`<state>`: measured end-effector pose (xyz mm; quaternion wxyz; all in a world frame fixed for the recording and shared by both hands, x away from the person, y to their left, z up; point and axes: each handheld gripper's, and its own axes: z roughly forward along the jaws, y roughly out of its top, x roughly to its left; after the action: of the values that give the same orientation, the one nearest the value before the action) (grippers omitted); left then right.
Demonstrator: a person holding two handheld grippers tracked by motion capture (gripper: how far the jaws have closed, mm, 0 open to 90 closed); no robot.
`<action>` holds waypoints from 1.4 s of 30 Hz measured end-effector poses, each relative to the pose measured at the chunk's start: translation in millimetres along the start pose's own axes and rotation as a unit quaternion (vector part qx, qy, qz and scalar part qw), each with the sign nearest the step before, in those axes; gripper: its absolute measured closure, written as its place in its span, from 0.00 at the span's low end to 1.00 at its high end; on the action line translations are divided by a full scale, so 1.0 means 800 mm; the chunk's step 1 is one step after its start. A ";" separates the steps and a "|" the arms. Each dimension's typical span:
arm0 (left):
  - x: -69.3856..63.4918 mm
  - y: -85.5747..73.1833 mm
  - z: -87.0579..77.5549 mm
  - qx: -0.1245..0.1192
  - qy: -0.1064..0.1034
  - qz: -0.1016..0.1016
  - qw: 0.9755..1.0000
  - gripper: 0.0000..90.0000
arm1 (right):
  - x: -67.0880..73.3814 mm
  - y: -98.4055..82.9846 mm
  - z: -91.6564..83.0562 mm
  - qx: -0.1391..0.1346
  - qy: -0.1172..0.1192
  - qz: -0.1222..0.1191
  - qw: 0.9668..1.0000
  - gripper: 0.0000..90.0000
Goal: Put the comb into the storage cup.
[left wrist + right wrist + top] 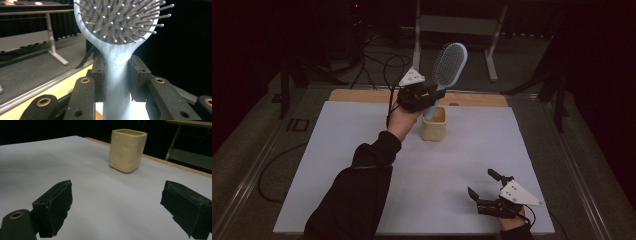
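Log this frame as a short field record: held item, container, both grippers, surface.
held item: light blue hairbrush, head up, tilted
left gripper: shut on the hairbrush handle
container: cream cup, upright; handle end at its mouth, whether inside is unclear
right gripper: open, holds nothing, near table edge
surface: white sheet over wooden table

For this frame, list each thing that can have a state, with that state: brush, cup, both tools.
Hairbrush: clamped by its handle, lifted, head up and tilted, handle end at the cup's mouth.
Cup: upright on the white sheet, mouth open.
Left tool: shut on the hairbrush handle.
Right tool: open, holding nothing, low near the table's front edge.
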<state>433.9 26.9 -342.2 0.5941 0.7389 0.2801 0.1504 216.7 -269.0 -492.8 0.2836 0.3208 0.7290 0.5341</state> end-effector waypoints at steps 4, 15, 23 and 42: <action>0.005 0.001 0.009 -0.009 -0.006 -0.008 1.000 0.78 | 0.000 0.000 -0.001 -0.001 0.000 0.001 1.000 0.11; 0.015 -0.003 0.030 -0.048 -0.017 -0.008 0.999 0.78 | 0.000 0.000 -0.001 -0.003 0.002 0.001 1.000 0.11; 0.033 -0.018 0.040 -0.066 -0.021 -0.023 0.997 0.78 | 0.001 0.000 0.000 -0.002 0.005 0.001 1.000 0.11; 0.051 -0.069 0.060 -0.070 0.001 0.000 0.998 0.78 | 0.002 0.000 0.000 -0.002 0.011 0.003 1.000 0.11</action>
<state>480.0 20.0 -411.6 0.6440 0.6954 0.2694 0.1706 215.7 -268.0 -493.2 0.2747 0.3159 0.7302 0.5400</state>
